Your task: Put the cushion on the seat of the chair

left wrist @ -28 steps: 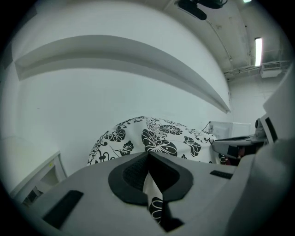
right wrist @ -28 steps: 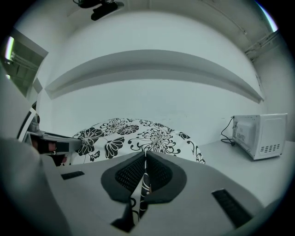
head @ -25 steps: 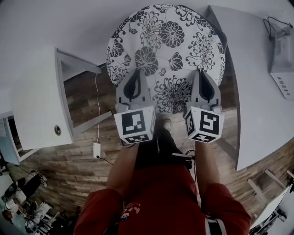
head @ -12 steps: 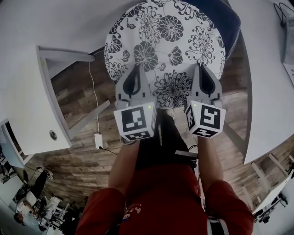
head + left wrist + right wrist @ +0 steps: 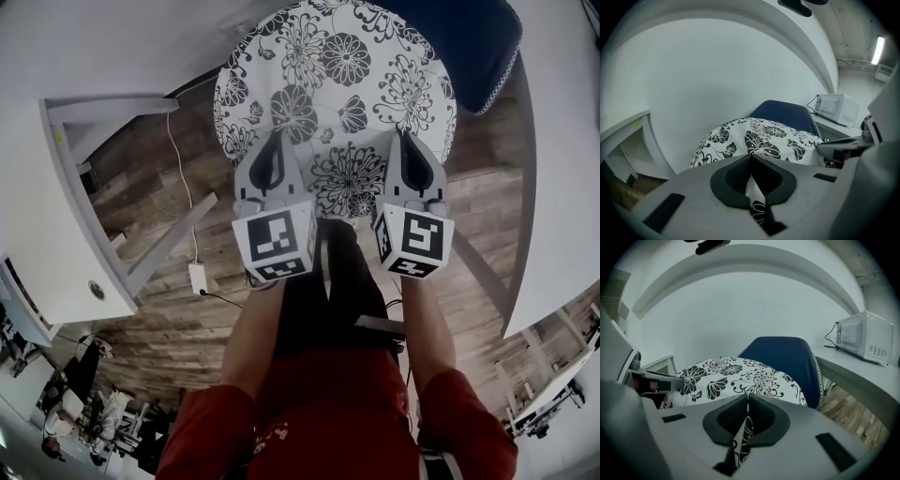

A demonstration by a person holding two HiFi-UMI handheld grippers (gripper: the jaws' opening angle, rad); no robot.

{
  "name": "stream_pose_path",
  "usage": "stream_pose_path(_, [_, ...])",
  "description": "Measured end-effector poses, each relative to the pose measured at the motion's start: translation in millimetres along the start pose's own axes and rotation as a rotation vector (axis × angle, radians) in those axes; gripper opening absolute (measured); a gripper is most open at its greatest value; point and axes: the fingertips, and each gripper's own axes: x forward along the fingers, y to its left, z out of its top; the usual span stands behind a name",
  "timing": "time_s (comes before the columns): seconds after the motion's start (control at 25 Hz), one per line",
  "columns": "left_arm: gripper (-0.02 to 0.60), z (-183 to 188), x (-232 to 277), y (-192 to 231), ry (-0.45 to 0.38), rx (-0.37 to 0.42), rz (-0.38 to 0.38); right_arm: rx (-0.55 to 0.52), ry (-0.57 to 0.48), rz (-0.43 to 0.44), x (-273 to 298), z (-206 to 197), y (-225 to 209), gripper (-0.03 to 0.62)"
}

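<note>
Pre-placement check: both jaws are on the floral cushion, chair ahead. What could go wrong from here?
1. The left gripper and right gripper each pinch only a thin fold at the cushion's near edge, so the fabric could slip out.
2. In the head view the cushion hides much of the blue chair, so it may land off-centre on the seat.

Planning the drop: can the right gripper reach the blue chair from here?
Probably yes: the chair stands just beyond the cushion that the right gripper pinches, and nothing else shows between them.
</note>
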Motion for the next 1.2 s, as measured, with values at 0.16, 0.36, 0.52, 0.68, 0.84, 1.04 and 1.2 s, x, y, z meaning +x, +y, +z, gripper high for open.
stream_pose_path(0.16, [0.029, 1.5, -0.1, -0.7, -0.026, 0.022, 0.035, 0.004, -0.029, 0.030, 3.1, -1.2, -1.0, 0.029])
stream_pose_path(0.36, [0.029, 0.6, 0.2, 0.8, -0.008, 0.017, 0.026, -0.013, -0.010, 0.020, 3.6, -0.7, 0.5, 0.029])
stream_pose_path(0.52, [0.028, 3.2, -1.5, -3.6, 0.022, 0.037, 0.037, 0.013, -0.001, 0.029, 4.0, -0.7, -3.6, 0.029])
stream_pose_path(0.68, [0.029, 2.9, 0.4, -2.1, 0.053, 0.037, 0.030, 0.007, 0.015, 0.025, 7.0, 4.9, -3.5, 0.029])
stream_pose_path(0.84, [0.029, 6.2, -3.3, -2.5, 0.063, 0.030, -0.006, -0.018, 0.028, -0.008, 3.0, 11.5, -3.1, 0.029])
stream_pose_path(1.04, [0.029, 3.2, -4.3, -1.3, 0.050, 0.002, -0.002, -0.051, 0.028, 0.000, 0.8, 10.2, -1.2, 0.029])
stream_pose_path(1.2, [0.029, -0.3, -0.1, 0.4, 0.048, 0.020, -0.016, -0.064, 0.041, -0.006, 1.1, 1.3, 0.6, 0.029])
